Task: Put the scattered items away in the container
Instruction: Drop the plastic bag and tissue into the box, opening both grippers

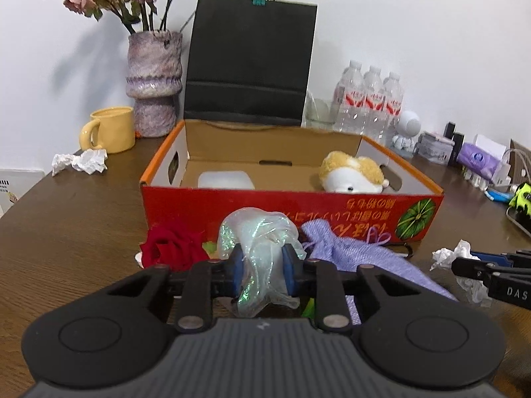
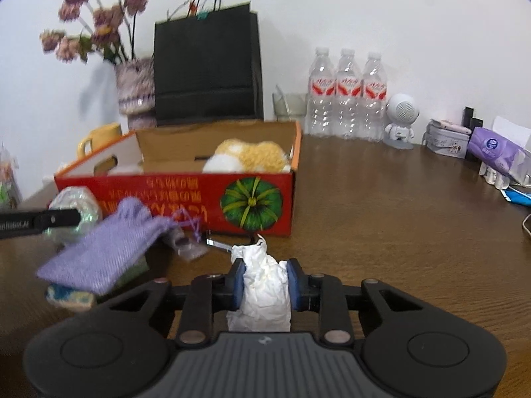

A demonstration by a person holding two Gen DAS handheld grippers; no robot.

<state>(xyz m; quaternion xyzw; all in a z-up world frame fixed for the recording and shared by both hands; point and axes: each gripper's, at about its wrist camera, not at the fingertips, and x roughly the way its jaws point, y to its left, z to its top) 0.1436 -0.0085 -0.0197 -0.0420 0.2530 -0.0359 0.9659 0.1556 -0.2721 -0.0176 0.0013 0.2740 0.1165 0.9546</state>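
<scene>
Cardboard box holds a plush toy; left claw pinches shimmery gauze, right claw crumpled paper.

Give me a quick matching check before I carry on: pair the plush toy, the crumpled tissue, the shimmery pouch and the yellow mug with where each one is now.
Things:
1. plush toy
2. crumpled tissue
3. shimmery pouch
4. yellow mug

Places:
A. clamped in the left gripper
B. on the table, left of the vase
C. inside the red box
D. clamped in the right gripper

Pairs: 1-C, 2-D, 3-A, 4-B
</scene>
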